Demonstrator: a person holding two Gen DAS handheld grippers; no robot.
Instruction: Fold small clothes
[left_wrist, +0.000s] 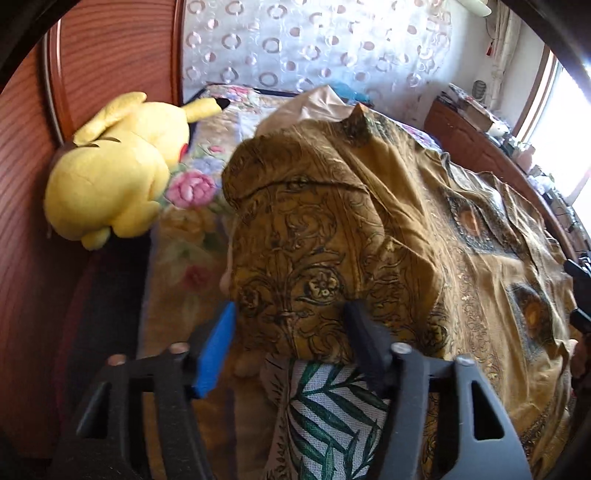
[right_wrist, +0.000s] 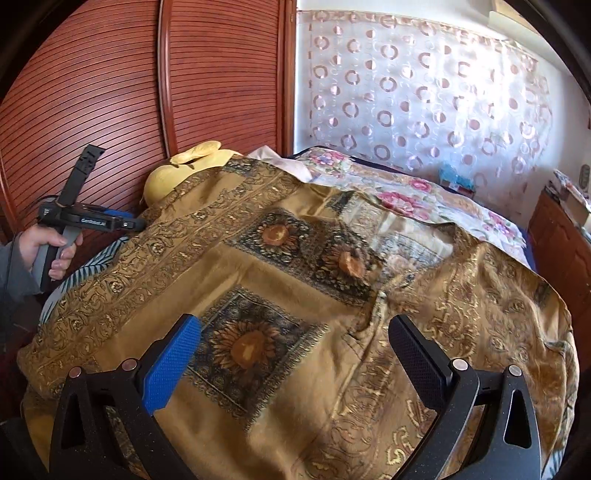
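Note:
A golden-brown patterned cloth (right_wrist: 295, 258) with sunflower squares lies spread over the bed. In the left wrist view its near end (left_wrist: 303, 258) bulges over a leaf-print pillow (left_wrist: 325, 413). My left gripper (left_wrist: 291, 325) straddles the hem of that bulge, its jaws half wide. The blue pad (left_wrist: 218, 347) and the black pad (left_wrist: 364, 336) stand at either side of the fold, with no clear squeeze. In the right wrist view a hand (right_wrist: 44, 247) holds that gripper (right_wrist: 125, 223) at the cloth's left edge. My right gripper (right_wrist: 295, 343) hovers open over a sunflower square and holds nothing.
A yellow plush toy (left_wrist: 110, 177) lies on the floral bedsheet (left_wrist: 192, 192) against the red-brown ribbed wardrobe (right_wrist: 110, 92). A sheer curtain with rings (right_wrist: 424, 92) hangs behind the bed. A cluttered wooden cabinet (left_wrist: 480, 140) stands at the right by the window.

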